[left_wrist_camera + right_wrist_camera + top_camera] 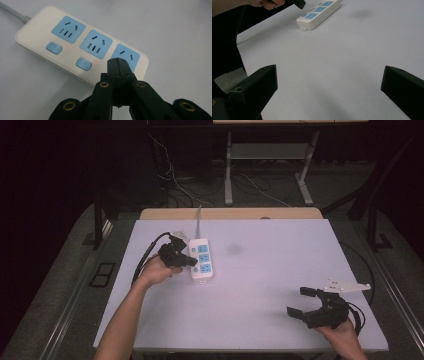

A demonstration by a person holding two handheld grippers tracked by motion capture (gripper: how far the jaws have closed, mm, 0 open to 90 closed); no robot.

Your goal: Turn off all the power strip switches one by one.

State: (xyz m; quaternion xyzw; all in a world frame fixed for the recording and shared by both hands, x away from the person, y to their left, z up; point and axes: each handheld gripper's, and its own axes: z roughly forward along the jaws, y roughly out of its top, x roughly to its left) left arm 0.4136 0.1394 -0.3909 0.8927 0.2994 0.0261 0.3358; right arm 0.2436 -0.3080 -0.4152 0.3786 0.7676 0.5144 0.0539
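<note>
On bench [260, 285] we see power strip [201, 259]; left gripper [119, 65] jaws pressed together over its end socket, right gripper [303, 301] jaws wide, well apart.

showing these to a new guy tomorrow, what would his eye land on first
Most likely the white power strip with three blue sockets, lying left of centre on the pale table. The left gripper is right at it, jaws shut, its tip over the socket at the end away from the cord, by the two small red lights. Far off at the near right corner, the right gripper is held wide open.
</note>
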